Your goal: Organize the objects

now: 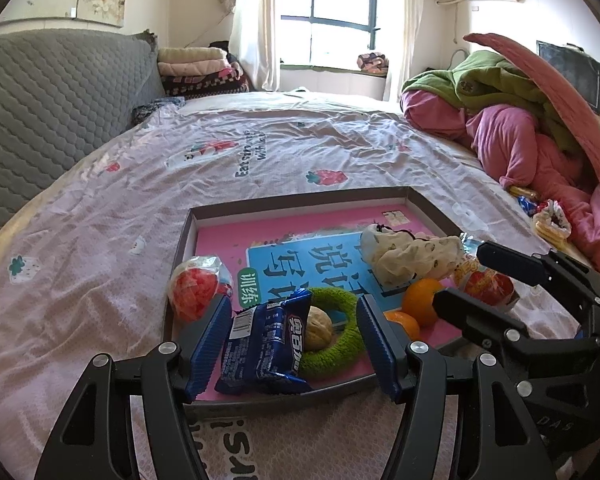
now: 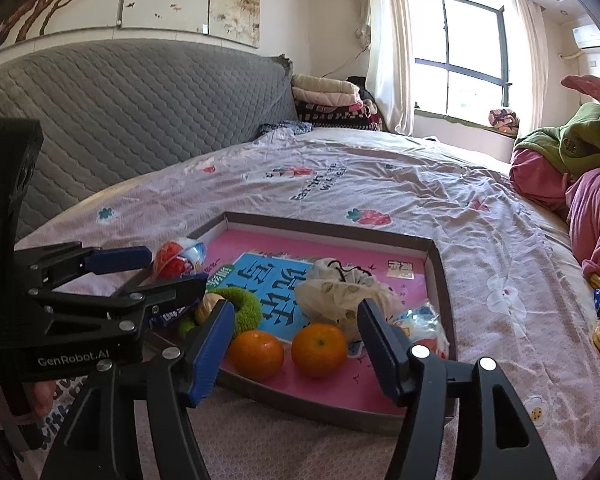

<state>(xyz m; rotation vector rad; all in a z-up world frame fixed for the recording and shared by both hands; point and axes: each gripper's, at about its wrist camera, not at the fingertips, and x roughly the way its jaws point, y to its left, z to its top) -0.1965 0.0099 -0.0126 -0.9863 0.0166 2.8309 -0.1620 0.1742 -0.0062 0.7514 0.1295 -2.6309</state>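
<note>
A shallow grey tray (image 1: 184, 240) (image 2: 444, 280) with a pink and blue book cover as its floor lies on the bed. In it are a blue snack packet (image 1: 264, 344), a walnut (image 1: 318, 328), a green fuzzy ring (image 1: 340, 344) (image 2: 244, 308), two oranges (image 2: 256, 354) (image 2: 319, 344), a red-and-white wrapped ball (image 1: 192, 288) (image 2: 176, 260), a crumpled white pouch (image 1: 412, 256) (image 2: 340, 292) and a red snack pack (image 1: 488, 284). My left gripper (image 1: 292, 344) is open, its jaws either side of the blue packet. My right gripper (image 2: 296, 344) is open above the oranges.
The bed sheet (image 1: 260, 152) is pale pink with strawberry prints. A grey quilted headboard (image 1: 52, 92) stands at left. Pink and green bedding (image 1: 520, 128) is piled at right, with loose snack packs (image 1: 548, 220) beside it. Folded blankets (image 1: 200, 72) lie by the window.
</note>
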